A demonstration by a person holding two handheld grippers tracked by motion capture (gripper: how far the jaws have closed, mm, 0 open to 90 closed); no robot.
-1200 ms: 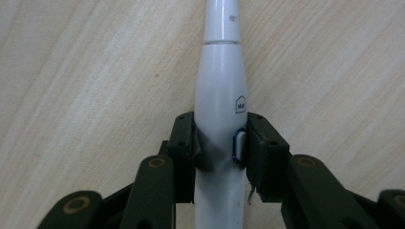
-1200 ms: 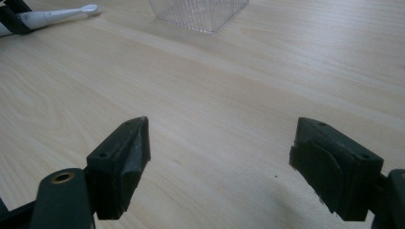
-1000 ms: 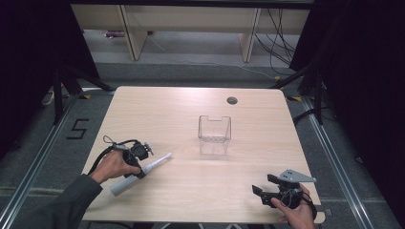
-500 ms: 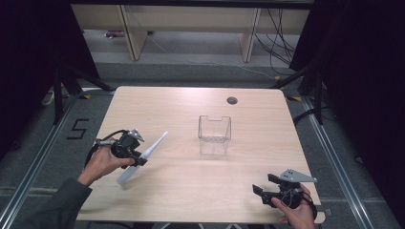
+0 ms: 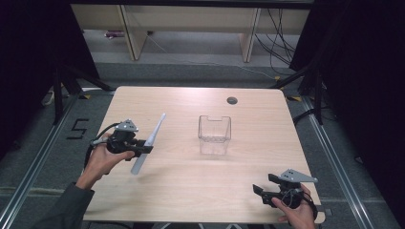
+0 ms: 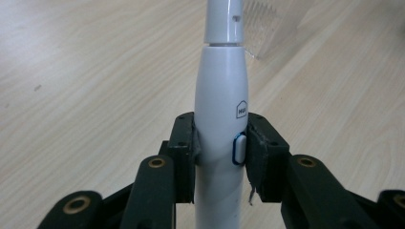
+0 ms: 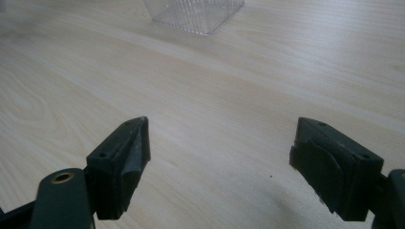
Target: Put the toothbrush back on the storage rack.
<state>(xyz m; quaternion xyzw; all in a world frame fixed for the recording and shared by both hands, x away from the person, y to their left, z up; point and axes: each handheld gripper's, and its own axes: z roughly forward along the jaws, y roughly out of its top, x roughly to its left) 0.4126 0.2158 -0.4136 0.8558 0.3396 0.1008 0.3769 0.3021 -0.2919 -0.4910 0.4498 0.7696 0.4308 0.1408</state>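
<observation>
My left gripper pinches the white electric toothbrush at its handle, fingers pressed on both sides. Since a second ago I have lifted it off the desk: it lay flat then, and now it hangs above the wood, tilted, its thin end pointing up and away, well left of the clear plastic box. My right gripper has stayed put, near and right of the box, its fingers spread on nothing.

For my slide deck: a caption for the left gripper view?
Left gripper clamps a white electric toothbrush handle above the wooden table.
</observation>
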